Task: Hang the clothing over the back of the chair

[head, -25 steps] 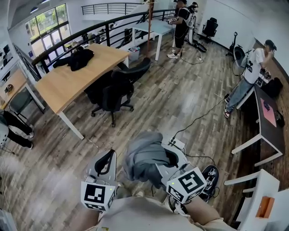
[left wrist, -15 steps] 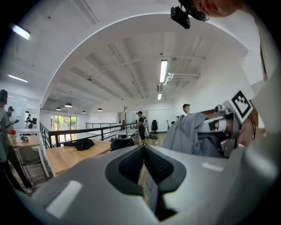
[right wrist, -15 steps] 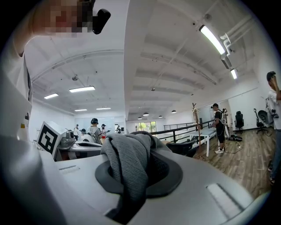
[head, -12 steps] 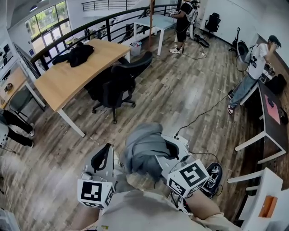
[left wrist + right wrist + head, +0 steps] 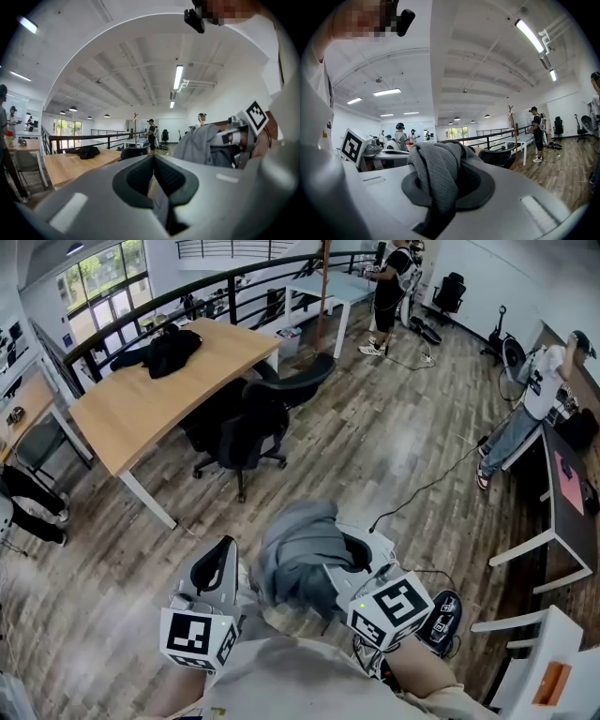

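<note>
A grey garment (image 5: pixel 298 551) hangs bunched from my right gripper (image 5: pixel 349 556), which is shut on it. In the right gripper view the knit cloth (image 5: pixel 433 171) drapes over both pads and fills the jaws. My left gripper (image 5: pixel 225 559) rides beside it on the left, holding nothing, its pads (image 5: pixel 140 176) drawn together. The garment (image 5: pixel 201 143) also shows in the left gripper view at the right. The black office chair (image 5: pixel 251 420) stands ahead by the wooden table (image 5: pixel 112 418), well beyond both grippers, its back towards the far right.
A black garment (image 5: pixel 159 351) lies on the wooden table. A cable (image 5: pixel 422 488) crosses the wood floor to the right. A person (image 5: pixel 536 397) stands by a dark desk (image 5: pixel 562 486) at right; another (image 5: pixel 392 287) stands near a white table (image 5: pixel 330 289) at the back. A railing (image 5: pixel 187 298) runs behind.
The chair and table have shifted slightly right in the head view and look a bit nearer. Both grippers keep their pose, the grey garment still in the right one.
</note>
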Demonstrator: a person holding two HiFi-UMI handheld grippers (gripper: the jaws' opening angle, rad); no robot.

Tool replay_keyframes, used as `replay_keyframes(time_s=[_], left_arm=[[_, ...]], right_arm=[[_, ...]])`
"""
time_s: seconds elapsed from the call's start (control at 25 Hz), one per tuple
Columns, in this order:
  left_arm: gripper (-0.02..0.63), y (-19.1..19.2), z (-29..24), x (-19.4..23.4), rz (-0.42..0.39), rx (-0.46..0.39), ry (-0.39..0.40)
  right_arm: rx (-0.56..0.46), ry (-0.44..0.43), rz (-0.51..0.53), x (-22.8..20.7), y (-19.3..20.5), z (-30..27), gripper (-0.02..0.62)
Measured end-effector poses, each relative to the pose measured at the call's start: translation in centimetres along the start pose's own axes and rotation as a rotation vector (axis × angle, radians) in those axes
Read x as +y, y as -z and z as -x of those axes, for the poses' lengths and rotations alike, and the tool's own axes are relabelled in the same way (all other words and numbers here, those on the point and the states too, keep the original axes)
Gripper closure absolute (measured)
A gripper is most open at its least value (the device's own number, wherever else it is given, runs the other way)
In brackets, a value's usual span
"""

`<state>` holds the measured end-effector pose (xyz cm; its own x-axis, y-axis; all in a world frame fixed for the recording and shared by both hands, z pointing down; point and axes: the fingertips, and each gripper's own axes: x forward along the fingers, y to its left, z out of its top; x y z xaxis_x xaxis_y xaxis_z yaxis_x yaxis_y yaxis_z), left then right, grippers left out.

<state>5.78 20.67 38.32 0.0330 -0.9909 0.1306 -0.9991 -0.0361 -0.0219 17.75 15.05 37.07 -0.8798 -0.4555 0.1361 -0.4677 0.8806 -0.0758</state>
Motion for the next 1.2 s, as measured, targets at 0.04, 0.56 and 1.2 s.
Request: replay_keyframes(time_s=[0.04,0.56,1.2], left_arm=[[0.604,0.1,-0.6,0.9,0.006,0.004,-0.004],[0.604,-1.2,-11.1,11.0,0.053,0.034,0.015],[0.604,-3.5,-25.6,28.0,0.020,0.066,0.086]], right_arm=[[0.004,0.000,-0.002,-0.3,-0.1,-1.0,0.540],[0.007,0.003,-0.017,-5.1,-3.9,-14.2,0.538],[0.051,0.081,-0.078,-10.3,-8.1,-34.8,0.538]])
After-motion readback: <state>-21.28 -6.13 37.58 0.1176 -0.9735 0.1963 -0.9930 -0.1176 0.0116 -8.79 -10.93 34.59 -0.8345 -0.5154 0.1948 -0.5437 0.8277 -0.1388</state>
